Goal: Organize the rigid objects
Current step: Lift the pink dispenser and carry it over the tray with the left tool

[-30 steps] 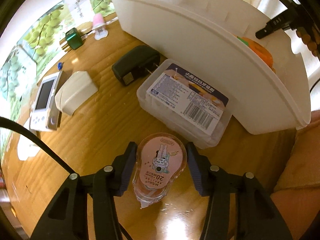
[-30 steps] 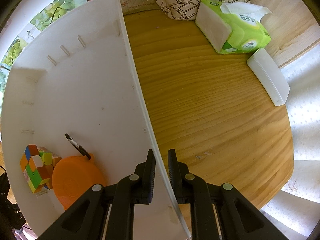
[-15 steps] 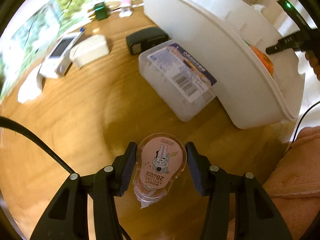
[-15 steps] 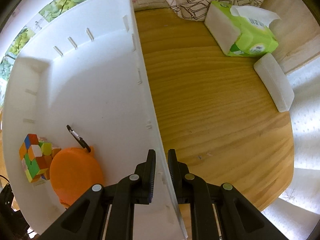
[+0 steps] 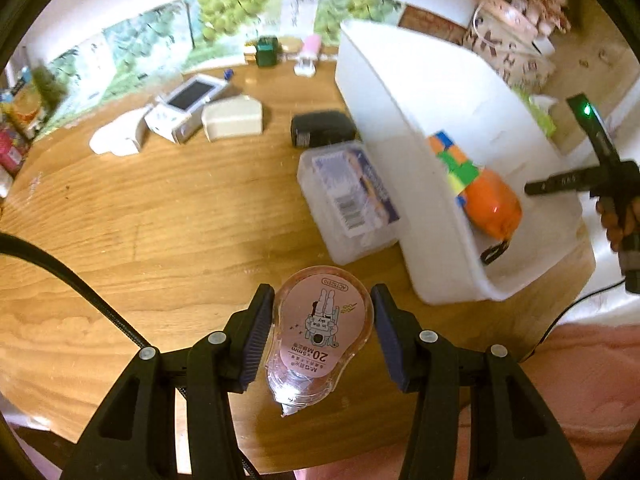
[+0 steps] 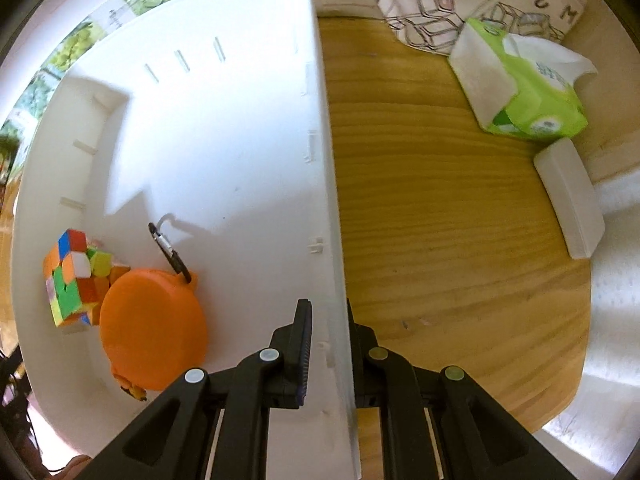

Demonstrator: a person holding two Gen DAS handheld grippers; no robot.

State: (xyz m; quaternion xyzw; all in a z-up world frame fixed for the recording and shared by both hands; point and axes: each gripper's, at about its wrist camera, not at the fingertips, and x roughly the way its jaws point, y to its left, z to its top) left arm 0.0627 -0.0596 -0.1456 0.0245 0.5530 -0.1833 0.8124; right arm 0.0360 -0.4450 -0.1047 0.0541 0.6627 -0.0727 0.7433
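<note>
Correction tape dispenser (image 5: 322,334) sits clamped between left gripper (image 5: 320,334) pads, above the wooden table (image 5: 160,220), near the white bin (image 5: 436,216). Right gripper (image 6: 326,334) pinches the bin's side wall. Dispenser looks light, stiff, smooth plastic, likely slippery; hold across the flat sides, as now.
</note>
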